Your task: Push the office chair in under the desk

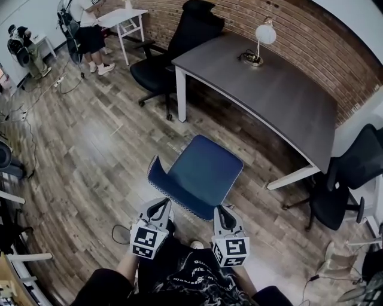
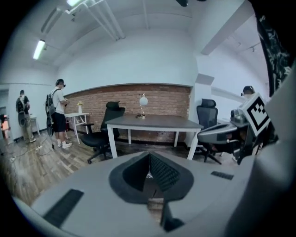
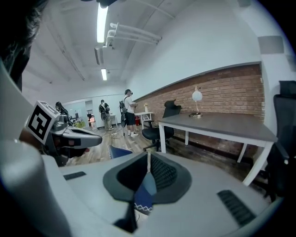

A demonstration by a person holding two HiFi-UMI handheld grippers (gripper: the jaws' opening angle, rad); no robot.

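A blue office chair [image 1: 202, 172] stands on the wood floor in front of the grey desk [image 1: 269, 89], with a gap between them. Its back edge, trimmed in white stitching [image 1: 179, 202], faces me. In the head view my left gripper [image 1: 160, 205] and right gripper [image 1: 223, 210] sit side by side at that back edge, both shut with nothing between the jaws. Whether they touch the chair I cannot tell. Blue fabric [image 3: 144, 194] shows below the shut jaws in the right gripper view. The left gripper view looks over shut jaws [image 2: 149, 159] toward the desk [image 2: 155, 121].
A white lamp [image 1: 263, 34] stands on the desk. One black office chair [image 1: 173, 54] is at the desk's left end, another [image 1: 344, 182] at its right. A white table [image 1: 122, 17] and two people [image 1: 87, 27] are at the back left. Cables [image 1: 36, 89] lie on the floor.
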